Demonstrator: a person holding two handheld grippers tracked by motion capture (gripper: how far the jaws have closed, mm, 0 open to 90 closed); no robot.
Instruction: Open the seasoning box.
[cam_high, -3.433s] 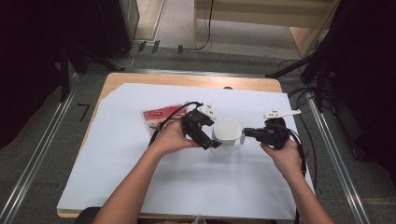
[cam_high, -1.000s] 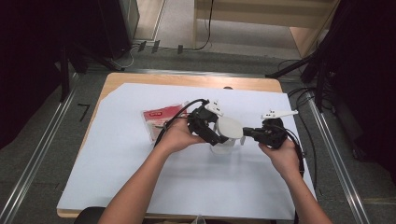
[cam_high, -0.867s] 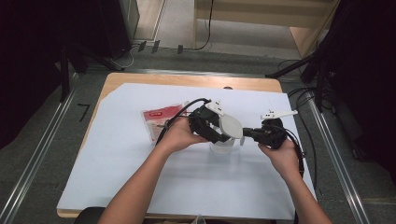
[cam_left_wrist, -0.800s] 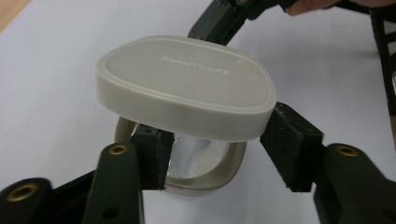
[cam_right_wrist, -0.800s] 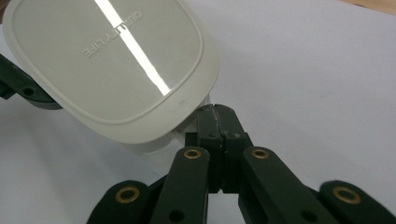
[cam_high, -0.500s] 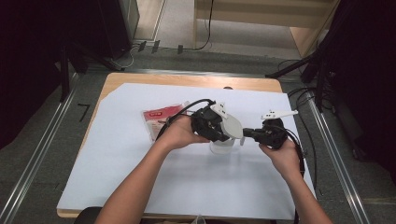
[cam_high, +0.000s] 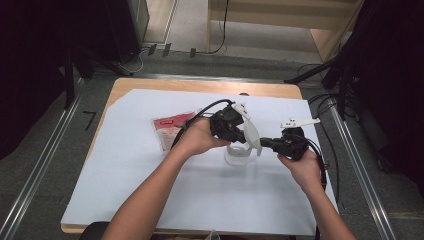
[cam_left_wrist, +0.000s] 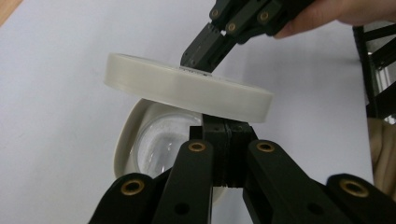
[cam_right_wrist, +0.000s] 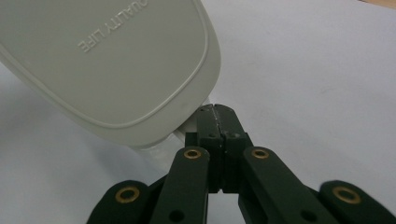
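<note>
1. Your left gripper (cam_high: 239, 134) has just closed its jaws; in the left gripper view (cam_left_wrist: 223, 140) they pinch the near rim of the white lid (cam_left_wrist: 187, 86), which is lifted and tilted.
2. Your right gripper (cam_high: 267, 143) has its jaws pressed together. In its own view (cam_right_wrist: 215, 122) they meet at a thin edge just under the lid (cam_right_wrist: 102, 60), but you cannot tell there whether that edge belongs to the lid or the container. In the left gripper view its tips (cam_left_wrist: 201, 51) touch the lid's far rim from above.
3. In the high view the lid (cam_high: 251, 134) hangs on edge between your two grippers, above the container (cam_high: 236, 155).
4. The container (cam_left_wrist: 149, 144) is a clear tub with a pale rounded rim, standing open on the white sheet (cam_high: 150, 190) directly beneath the lid.
5. A red packet (cam_high: 167, 129) lies flat on the sheet, behind your left hand (cam_high: 197, 140) and near it.
6. The sheet covers most of the wooden table (cam_high: 200, 86).
</note>
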